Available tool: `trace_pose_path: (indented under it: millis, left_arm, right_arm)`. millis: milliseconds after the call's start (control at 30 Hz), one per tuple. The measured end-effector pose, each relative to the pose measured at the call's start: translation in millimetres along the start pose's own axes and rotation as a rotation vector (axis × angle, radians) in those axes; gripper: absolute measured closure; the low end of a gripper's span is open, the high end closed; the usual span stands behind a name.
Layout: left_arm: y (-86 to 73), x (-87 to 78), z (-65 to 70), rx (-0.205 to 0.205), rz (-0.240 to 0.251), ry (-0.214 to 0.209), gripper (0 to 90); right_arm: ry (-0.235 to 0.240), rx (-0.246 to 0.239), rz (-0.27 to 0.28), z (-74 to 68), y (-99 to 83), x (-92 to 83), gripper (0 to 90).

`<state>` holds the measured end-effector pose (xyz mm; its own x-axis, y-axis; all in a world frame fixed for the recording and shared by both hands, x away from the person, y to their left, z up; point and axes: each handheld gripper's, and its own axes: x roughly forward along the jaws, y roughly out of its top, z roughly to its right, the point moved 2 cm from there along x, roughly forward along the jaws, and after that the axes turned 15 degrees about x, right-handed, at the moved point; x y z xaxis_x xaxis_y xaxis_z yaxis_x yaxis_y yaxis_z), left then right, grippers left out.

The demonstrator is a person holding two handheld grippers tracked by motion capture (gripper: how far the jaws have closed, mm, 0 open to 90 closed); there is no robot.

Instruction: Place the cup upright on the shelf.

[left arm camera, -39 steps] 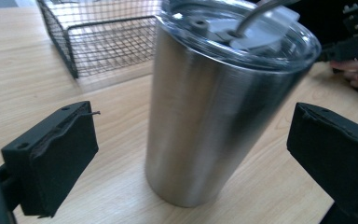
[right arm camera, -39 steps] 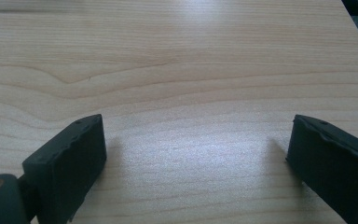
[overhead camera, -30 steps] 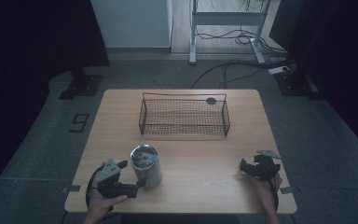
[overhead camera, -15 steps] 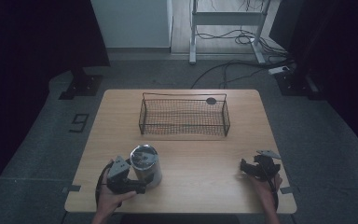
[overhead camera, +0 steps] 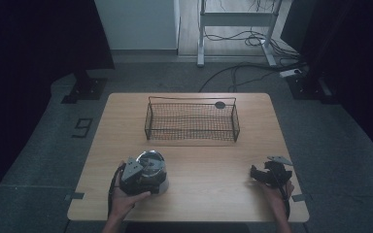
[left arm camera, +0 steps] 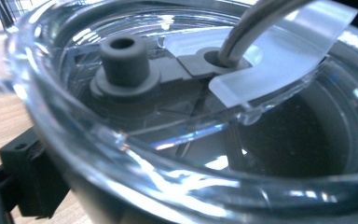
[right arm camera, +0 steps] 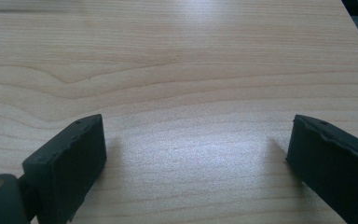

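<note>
Left gripper (overhead camera: 137,175), near front-left table edge: pressed against a clear lidded cup (overhead camera: 151,167); cup rim and lid w/ straw (left arm camera: 251,23) crowd its view, one jaw visible beside cup wall; whether clamped or apart, cannot tell. Right gripper (right arm camera: 196,163), front-right: jaws wide apart over bare table (right arm camera: 177,60), holding nothing. Wire basket (overhead camera: 192,121) at table's far centre, well apart from cup.

A light wooden desk (overhead camera: 209,165) stands on a grey floor (overhead camera: 330,141). A black number marking (overhead camera: 83,127) lies on the floor left of the desk. Behind the desk, cables (overhead camera: 243,73) trail around a metal frame's legs (overhead camera: 201,43).
</note>
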<state>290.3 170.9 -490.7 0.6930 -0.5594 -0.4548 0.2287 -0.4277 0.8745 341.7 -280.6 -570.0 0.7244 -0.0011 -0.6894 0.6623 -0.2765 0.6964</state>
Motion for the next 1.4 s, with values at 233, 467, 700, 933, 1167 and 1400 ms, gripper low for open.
trace_pose_path:
  millis: [233, 467, 700, 933, 1167, 1400]
  left_arm:
    - [0.3, -0.4, 0.4, 0.015, 0.002, 0.008, 2.9]
    - [0.9, -1.0, 0.3, 0.019, 0.000, 0.012, 3.4]
    - [1.4, -5.7, -5.1, -0.017, 0.002, 0.050, 3.7]
    - [8.1, -10.9, -11.5, -0.059, 0.025, 0.088, 3.8]
    - [24.4, -10.0, -16.4, -0.073, 0.042, 0.080, 3.9]
    - [45.8, -8.5, -25.2, -0.084, 0.067, 0.072, 3.9]
  right_arm:
    - [0.000, 0.000, 0.000, 0.0, 0.0, 0.0, 4.3]
    - [-0.001, 0.001, 0.000, 0.1, 0.1, 0.1, 4.3]
    - [-0.004, -0.001, -0.001, 0.1, 0.0, -0.2, 4.5]
    - [-0.004, -0.001, 0.001, -0.4, 0.3, 0.1, 4.8]
    - [0.002, -0.003, 0.003, -0.7, 0.4, 0.3, 5.5]
    - [-0.002, 0.000, 0.002, -1.5, 1.0, 0.9, 5.6]
